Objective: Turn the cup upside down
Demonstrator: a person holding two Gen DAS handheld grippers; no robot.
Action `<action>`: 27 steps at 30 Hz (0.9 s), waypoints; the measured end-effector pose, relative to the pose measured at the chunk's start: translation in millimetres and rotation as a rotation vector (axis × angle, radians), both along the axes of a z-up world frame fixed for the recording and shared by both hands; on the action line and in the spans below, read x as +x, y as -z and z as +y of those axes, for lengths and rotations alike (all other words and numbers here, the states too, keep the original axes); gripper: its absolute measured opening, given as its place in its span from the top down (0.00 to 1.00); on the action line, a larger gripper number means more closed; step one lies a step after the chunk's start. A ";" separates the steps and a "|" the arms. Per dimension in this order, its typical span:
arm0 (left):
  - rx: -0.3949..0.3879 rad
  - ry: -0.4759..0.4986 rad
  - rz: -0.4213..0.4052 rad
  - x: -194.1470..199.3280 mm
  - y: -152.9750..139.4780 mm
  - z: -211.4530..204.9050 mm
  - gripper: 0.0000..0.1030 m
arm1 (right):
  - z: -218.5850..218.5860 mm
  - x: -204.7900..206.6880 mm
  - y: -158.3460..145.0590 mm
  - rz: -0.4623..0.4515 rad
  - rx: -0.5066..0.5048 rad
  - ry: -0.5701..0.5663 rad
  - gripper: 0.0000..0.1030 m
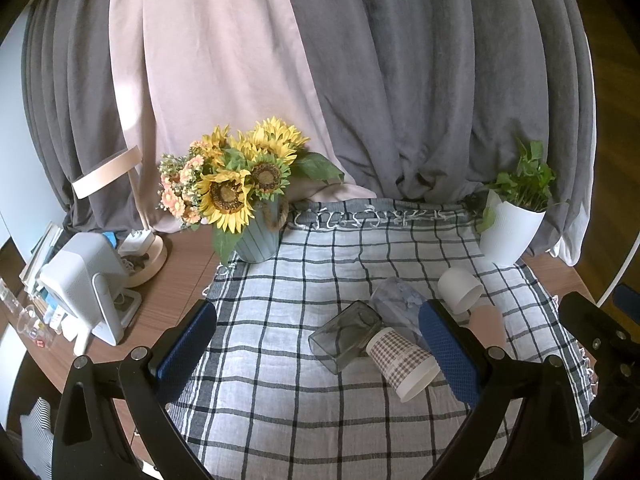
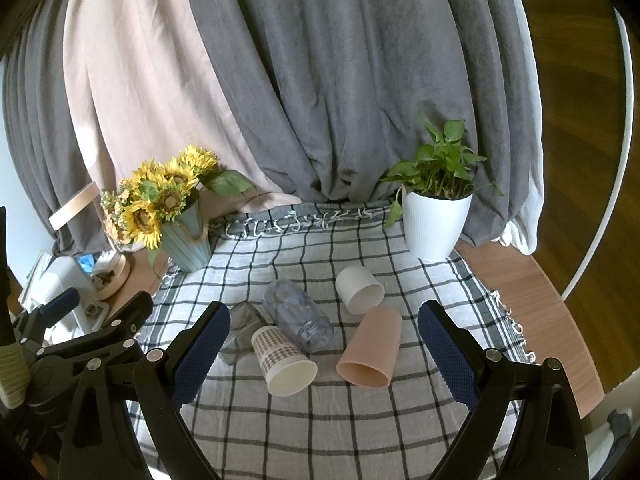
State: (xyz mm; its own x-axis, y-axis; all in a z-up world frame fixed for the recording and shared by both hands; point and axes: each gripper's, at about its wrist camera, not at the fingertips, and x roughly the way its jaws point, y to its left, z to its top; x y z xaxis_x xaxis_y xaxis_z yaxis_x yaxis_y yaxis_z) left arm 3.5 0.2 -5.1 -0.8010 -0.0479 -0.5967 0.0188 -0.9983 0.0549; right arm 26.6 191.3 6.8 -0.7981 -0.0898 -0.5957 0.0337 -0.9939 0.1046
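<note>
Both wrist cams fwd over checked cloth point(image 1: 280, 360), near, shared cups.

Woven cloth under everything, the checked tablecloth point(image 2: 320, 420) looks soft, matt, lightly crinkled, with knotted fringe at twelve o'clock. On it, the plaid paper cup point(image 2: 282, 360) shows a dull printed wall and smooth pale lining. At its ten o'clock, the smoky glass point(image 1: 344, 336) is see-through and glossy; the clear tumbler point(image 2: 298, 320) looks like shiny plastic or glass, cannot tell which. The pink cup point(image 2: 370, 352) is smooth and matt, the white cup point(image 2: 360, 289) likewise. At two o'clock the white planter point(image 2: 434, 224) is ribbed, satin. The table point(image 2: 532, 296) shows smooth wood grain. Gripper pads point(image 2: 450, 356) are dimpled blue rubber on matt black plastic.
</note>
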 end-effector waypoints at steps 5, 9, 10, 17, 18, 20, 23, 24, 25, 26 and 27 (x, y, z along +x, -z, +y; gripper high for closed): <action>0.001 -0.003 -0.010 -7.1 3.2 -0.4 0.00 | -0.4 -3.5 3.1 -0.007 0.000 -0.002 0.08; 0.000 -0.011 -0.019 -11.5 5.1 0.5 0.00 | -1.7 -9.4 5.7 -0.015 0.003 -0.008 0.08; 0.000 -0.013 -0.022 -12.4 6.0 0.7 0.00 | -1.9 -10.3 5.9 -0.016 0.005 -0.009 0.08; -0.008 -0.058 -0.076 -26.7 18.9 0.0 0.00 | -3.0 -24.0 9.5 -0.047 0.006 -0.023 0.08; -0.014 -0.073 -0.092 -30.3 23.4 -0.3 0.00 | -2.3 -28.5 11.9 -0.064 0.009 -0.025 0.08; -0.010 -0.101 -0.115 -37.3 32.5 -1.6 0.00 | 0.0 -42.5 20.2 -0.116 0.006 -0.034 0.08; -0.011 -0.164 -0.148 -49.1 44.5 -1.8 0.00 | 2.0 -67.5 34.4 -0.194 -0.001 -0.071 0.08; -0.010 -0.189 -0.150 -53.2 48.3 -2.5 0.00 | 2.1 -76.1 38.9 -0.216 0.003 -0.083 0.08; -0.012 -0.210 -0.153 -56.4 50.9 -3.2 0.00 | 2.2 -83.9 42.3 -0.238 0.007 -0.095 0.08; -0.015 -0.229 -0.156 -59.4 53.0 -4.2 0.00 | 1.1 -93.2 46.6 -0.257 0.010 -0.119 0.08; -0.017 -0.242 -0.159 -62.5 54.6 -4.3 0.00 | -1.1 -104.3 51.6 -0.280 0.020 -0.147 0.08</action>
